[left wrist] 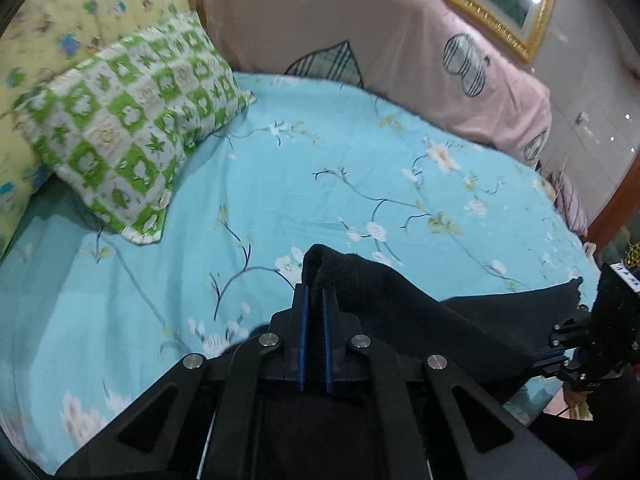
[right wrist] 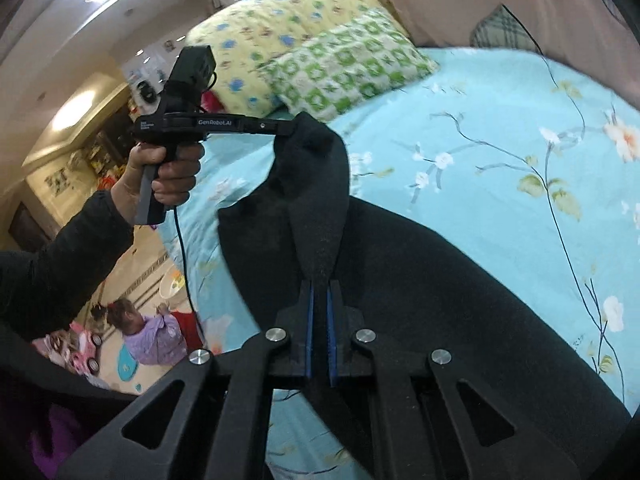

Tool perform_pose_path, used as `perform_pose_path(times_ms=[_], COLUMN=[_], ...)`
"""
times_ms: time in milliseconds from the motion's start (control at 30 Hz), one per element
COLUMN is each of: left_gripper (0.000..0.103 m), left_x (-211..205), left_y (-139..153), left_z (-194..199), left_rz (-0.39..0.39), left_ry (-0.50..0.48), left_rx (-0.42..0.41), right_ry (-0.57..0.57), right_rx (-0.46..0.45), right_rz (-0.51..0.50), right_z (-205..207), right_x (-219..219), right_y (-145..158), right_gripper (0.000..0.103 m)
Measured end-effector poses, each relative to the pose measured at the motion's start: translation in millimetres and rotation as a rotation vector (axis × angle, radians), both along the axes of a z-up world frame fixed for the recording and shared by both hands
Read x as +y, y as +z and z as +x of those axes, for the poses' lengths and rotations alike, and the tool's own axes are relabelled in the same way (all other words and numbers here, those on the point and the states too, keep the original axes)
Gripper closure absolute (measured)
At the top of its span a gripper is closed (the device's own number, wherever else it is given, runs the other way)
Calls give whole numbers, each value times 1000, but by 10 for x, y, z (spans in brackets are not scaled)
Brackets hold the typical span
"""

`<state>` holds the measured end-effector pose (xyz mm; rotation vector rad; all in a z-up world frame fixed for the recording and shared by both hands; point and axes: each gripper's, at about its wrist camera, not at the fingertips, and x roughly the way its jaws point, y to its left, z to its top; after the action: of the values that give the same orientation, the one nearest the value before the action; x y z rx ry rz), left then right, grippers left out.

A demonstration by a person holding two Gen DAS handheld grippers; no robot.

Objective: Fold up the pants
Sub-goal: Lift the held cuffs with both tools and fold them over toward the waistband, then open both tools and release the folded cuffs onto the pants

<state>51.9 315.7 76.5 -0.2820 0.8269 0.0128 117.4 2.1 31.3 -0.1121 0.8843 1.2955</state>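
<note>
Well, the black pants point(right wrist: 400, 280) look soft and limp, sagging between two pinched edge points above the bed point(left wrist: 360, 168), near its front edge. The left gripper point(left wrist: 315, 294) and right gripper point(right wrist: 320, 292) are each clenched on cloth. Plenty of open sheet lies toward the green pillow point(left wrist: 132, 128).

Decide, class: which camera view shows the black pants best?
The right wrist view: the black pants spread broadly across the blue sheet, pinched by the right gripper and left gripper. The left wrist view shows only a bunched corner and one trailing edge.
</note>
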Motion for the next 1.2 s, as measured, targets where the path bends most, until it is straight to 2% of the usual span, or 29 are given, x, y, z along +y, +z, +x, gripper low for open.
perform_pose_path(times_ms=[133,333,467,533,667,833,933,967,1067,1133,1200], left_gripper=[99,99,99,99,99,99,85,76,60,54,53], left_x=[-27,80,183,178,101,89,87,83,24,-8,-42], left_y=[-33,-234,-438,-526,-637,-694,-671,-653,-564,-512,-465], left_z=[-415,-872,-1007,-1046,-1130,-1334,-1449,-1474,-1548,-1559,-1541], left_rz=[-36,-103,-179,-186,-196,-268,-328,-336,-363,-380,-375], left_ry=[68,190,267,287,305,366,387,396,416,421,433], left_rx=[-48,-101,-110,-98,-80,-80,-86,-87,-99,-109,-103], right_ry=[29,54,59,63,85,118,111,106,79,56,32], right_rx=[-39,-33,-32,-25,-34,-28,-17,-9,5,13,24], right_rz=[-24,-46,-60,-68,-82,-81,-79,-72,-56,-39,-15], right_z=[-219,-358,-380,-388,-452,-515,-510,-495,-425,-369,-299], right_x=[-11,-21,22,48,82,85,79,70,50,31,9], right_y=[-65,-241,-292,-310,-334,-350,-342,-333,-291,-247,-195], right_gripper=[96,97,96,93,93,93,93,93,88,80,64])
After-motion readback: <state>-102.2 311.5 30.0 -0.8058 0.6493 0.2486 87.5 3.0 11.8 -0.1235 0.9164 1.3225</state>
